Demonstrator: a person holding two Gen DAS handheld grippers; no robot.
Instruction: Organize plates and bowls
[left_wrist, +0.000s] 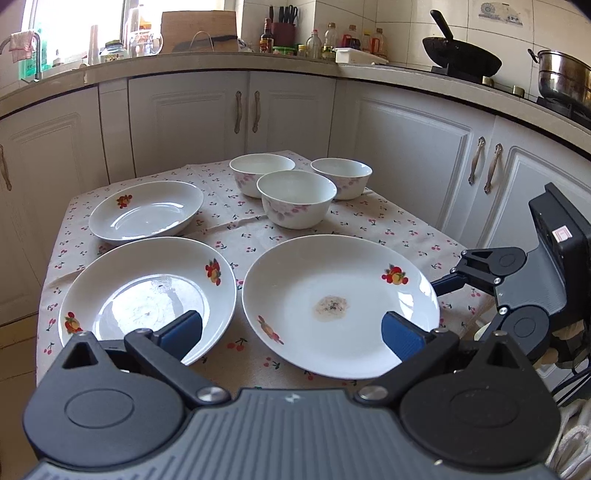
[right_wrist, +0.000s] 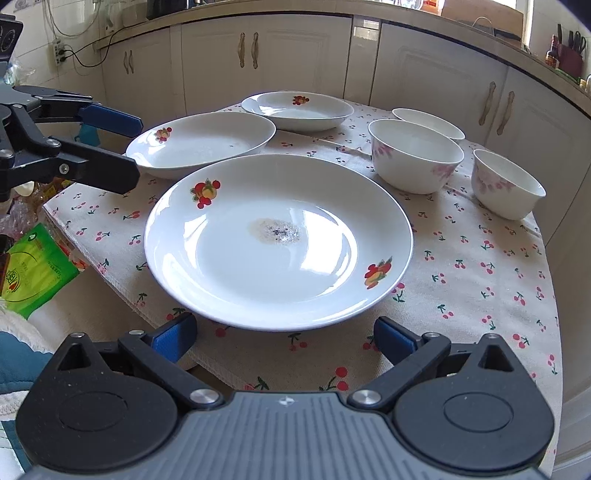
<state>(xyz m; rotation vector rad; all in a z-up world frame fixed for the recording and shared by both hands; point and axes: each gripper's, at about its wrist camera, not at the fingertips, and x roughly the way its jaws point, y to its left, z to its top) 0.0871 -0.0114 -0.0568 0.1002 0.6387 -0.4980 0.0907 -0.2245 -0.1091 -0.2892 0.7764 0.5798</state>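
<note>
Three white plates with fruit prints lie on a cherry-print cloth: a large stained plate (left_wrist: 340, 306) (right_wrist: 277, 240), a second plate (left_wrist: 147, 295) (right_wrist: 201, 142) to its left, and a smaller far plate (left_wrist: 146, 212) (right_wrist: 297, 110). Three white bowls with pink flowers (left_wrist: 295, 199) (left_wrist: 262, 173) (left_wrist: 341, 177) stand behind; they also show in the right wrist view (right_wrist: 415, 160) (right_wrist: 428, 123) (right_wrist: 508, 188). My left gripper (left_wrist: 291, 332) is open and empty, over the near edges of the two front plates. My right gripper (right_wrist: 284, 338) is open and empty at the large plate's near rim.
The small table (right_wrist: 480, 277) stands before white kitchen cabinets (left_wrist: 291, 114). A wok (left_wrist: 461, 55) and a steel pot (left_wrist: 561, 77) sit on the counter at right. Green packets (right_wrist: 33, 273) and bags lie off the table's left side.
</note>
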